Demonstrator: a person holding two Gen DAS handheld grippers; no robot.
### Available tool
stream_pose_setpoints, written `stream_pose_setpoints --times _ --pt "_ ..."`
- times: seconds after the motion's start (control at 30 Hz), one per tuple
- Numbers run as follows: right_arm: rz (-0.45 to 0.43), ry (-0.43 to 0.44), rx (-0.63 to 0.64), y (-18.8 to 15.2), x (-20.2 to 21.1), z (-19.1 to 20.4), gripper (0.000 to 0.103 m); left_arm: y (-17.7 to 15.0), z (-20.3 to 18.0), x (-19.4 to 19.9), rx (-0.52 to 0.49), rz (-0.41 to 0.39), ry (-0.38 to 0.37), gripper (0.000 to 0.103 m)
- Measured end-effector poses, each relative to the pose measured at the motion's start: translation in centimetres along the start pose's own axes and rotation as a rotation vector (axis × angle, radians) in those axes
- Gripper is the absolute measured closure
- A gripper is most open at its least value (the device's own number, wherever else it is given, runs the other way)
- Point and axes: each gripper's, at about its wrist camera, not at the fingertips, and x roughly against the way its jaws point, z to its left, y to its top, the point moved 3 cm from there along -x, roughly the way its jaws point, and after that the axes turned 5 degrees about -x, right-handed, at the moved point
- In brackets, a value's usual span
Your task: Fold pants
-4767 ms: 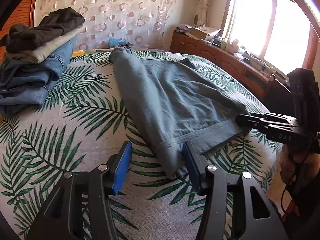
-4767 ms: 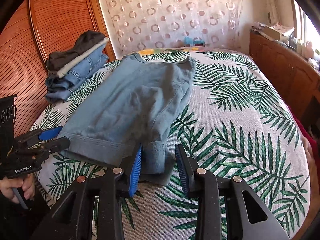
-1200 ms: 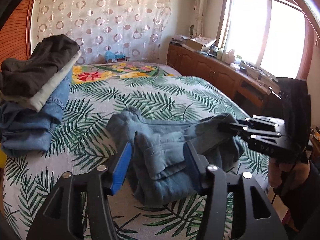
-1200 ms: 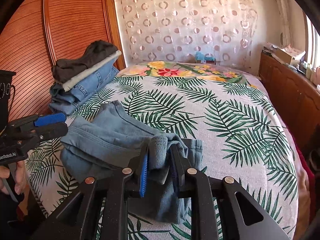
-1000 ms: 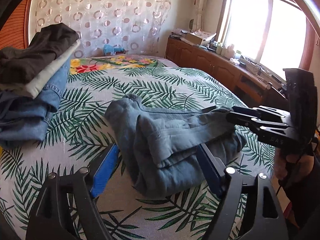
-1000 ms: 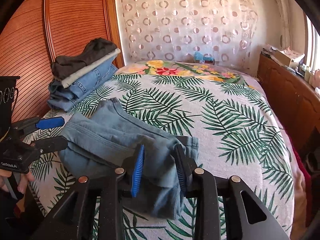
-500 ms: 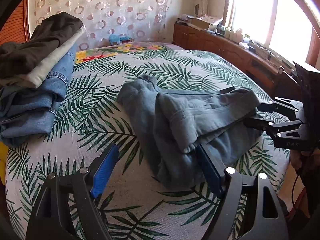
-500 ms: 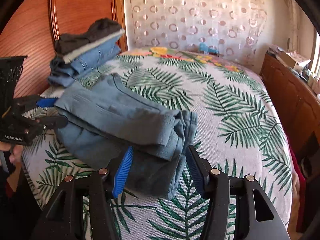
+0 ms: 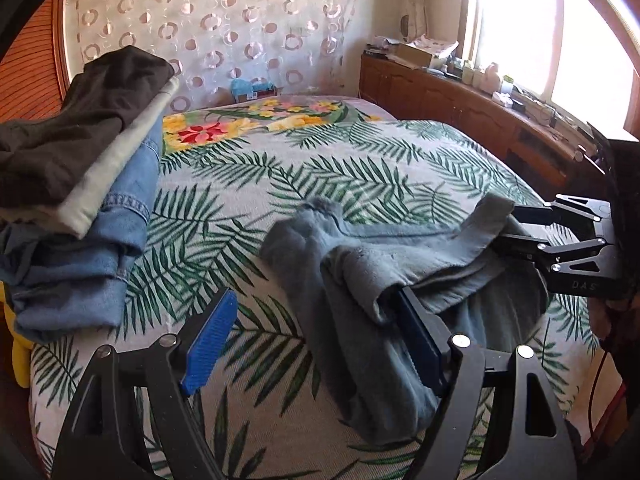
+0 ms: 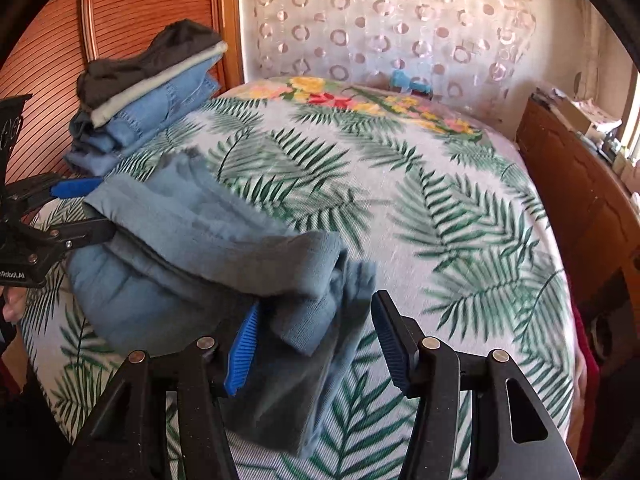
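Left wrist view first, and the only lettering here is "D A S" in pale capitals on the black body of the right gripper (image 9: 516, 236), which reaches in from the window side with its fingers at the far corner of the pants (image 9: 384, 280). Over on the right wrist view, the left gripper (image 10: 78, 208) shows a white label reading "nRobot.AI", cut off at the frame's edge. Counting now: one pair of grey-blue pants, lying bunched and roughly doubled over on the leaf-print bedspread (image 9: 360, 176), near its front edge; two grippers, each with two fingers, and blue ribbed pads (image 9: 208, 344) on them. The left gripper's jaws stand spread wide, one finger out over bare bedspread, the other pushed under a fold of the pants, nothing pinched between them. The right gripper's jaws have just been opening and now stand apart, a hanging fold of the pants between them but the pads not pressing on it. Beside the pants, toward the wooden headboard (image 10: 52, 40), sits one pile of folded clothes (image 9: 76, 184): a dark garment on top, a cream one under it, and denim beneath, how many denim pieces I cannot tell. Beyond the pants, at the far edge of the bedspread, one band of red and yellow flowers (image 9: 248, 120) and one small blue object (image 9: 248, 87) against the circle-patterned curtain (image 9: 224, 28).
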Motion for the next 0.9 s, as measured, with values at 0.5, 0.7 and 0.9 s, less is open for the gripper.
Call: stream_pose_setpoints --times 0.5,0.7,0.9 --pt "-0.123 0.032 -0.048 -0.7 4.7 -0.3 0.046 2.2 1.1 -1.1 0.018 -0.027 0.038 0.022" --pt "-0.098 0.065 0.042 -2.7 4.6 1.3 0.046 2.2 1.1 -0.7 0.02 -0.038 0.046 0.022" --pt "-0.025 0.047 0.058 -1.6 1.5 1.2 0.046 2.3 1.4 0.7 0.044 -0.072 0.027 0.022"
